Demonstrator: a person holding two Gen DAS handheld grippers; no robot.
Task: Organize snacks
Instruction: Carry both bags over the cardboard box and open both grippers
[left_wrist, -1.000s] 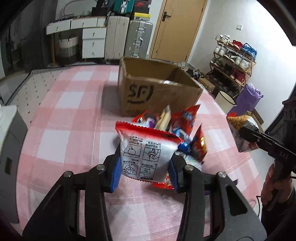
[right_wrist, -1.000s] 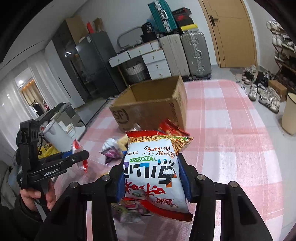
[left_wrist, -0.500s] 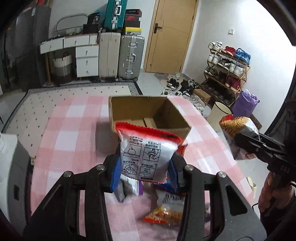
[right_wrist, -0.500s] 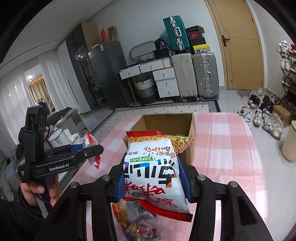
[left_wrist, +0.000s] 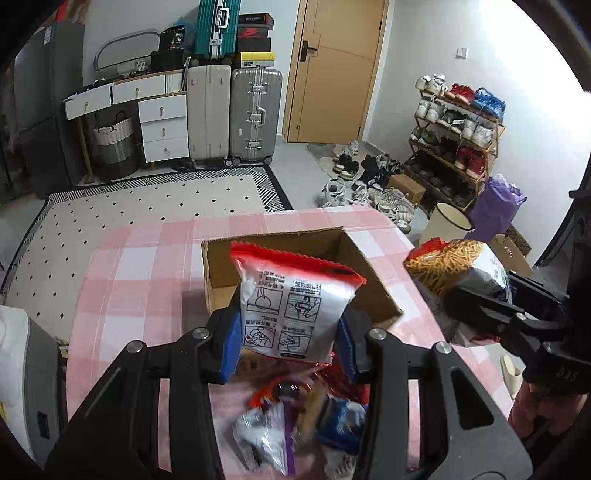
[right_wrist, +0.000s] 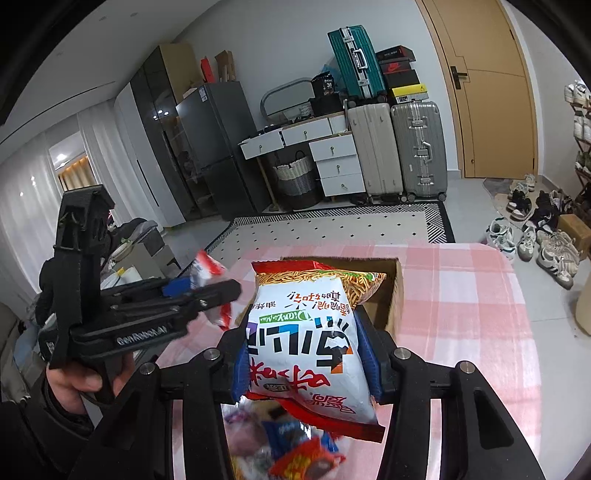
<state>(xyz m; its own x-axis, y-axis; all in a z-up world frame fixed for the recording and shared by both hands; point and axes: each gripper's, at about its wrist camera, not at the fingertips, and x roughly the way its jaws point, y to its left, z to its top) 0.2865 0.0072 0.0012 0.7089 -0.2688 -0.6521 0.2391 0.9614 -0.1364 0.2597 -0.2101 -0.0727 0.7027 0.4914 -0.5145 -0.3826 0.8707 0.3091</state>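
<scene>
The left gripper (left_wrist: 288, 341) is clenched on a white snack packet with a red top edge and printed diagrams (left_wrist: 293, 306), which hides much of the open brown cardboard box (left_wrist: 364, 273) at twelve o'clock. The right gripper (right_wrist: 306, 360) grasps a white noodle-snack bag with red lettering (right_wrist: 306, 339), masking the box interior. Beneath both, at six o'clock, the loose pile of snack packets (left_wrist: 295, 424) on the pink checked tablecloth (left_wrist: 144, 288) is blurred and cut off by the black fingers (left_wrist: 380, 384).

"GenRobot.AI" stands in pale letters on the side of the left gripper (right_wrist: 207, 295). A black box (left_wrist: 173, 37) on the white drawer unit (left_wrist: 162, 122) bears "36". The noodle packet (right_wrist: 306, 343) carries large Chinese characters, upside down.
</scene>
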